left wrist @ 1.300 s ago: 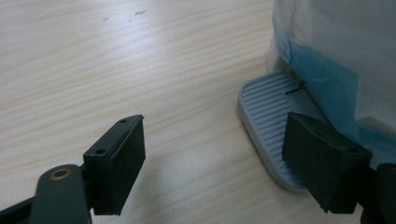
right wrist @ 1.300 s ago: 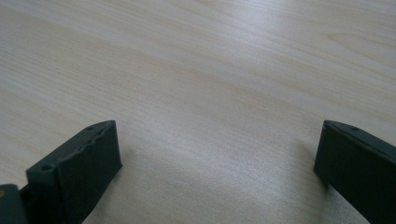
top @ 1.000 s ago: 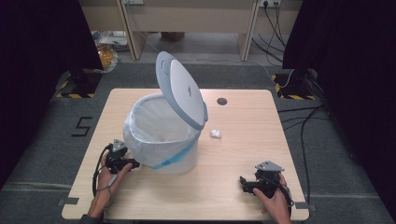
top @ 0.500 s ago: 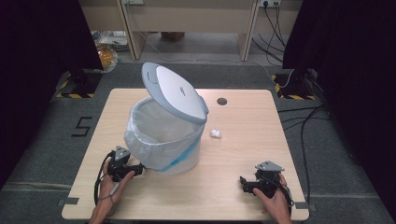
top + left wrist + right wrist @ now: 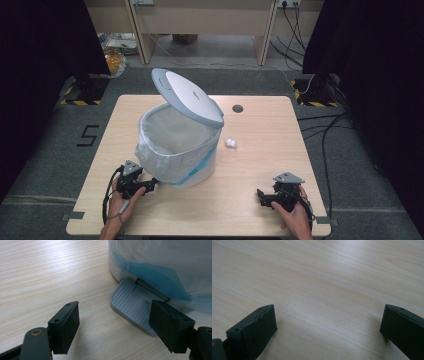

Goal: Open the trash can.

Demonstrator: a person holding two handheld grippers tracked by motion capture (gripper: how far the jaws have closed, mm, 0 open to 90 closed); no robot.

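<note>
Pedal bin (image 5: 175,145) with lid (image 5: 189,97) half-raised, left of table centre.
Left gripper (image 5: 150,184), jaws apart, sits at the grey pedal (image 5: 132,305) on the bin's near-left base; right gripper (image 5: 261,196), also open, rests well apart, near right.

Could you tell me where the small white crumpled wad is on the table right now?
In the high view, the wad lies on the table, just right of the pedal bin and below its raised lid.
</note>
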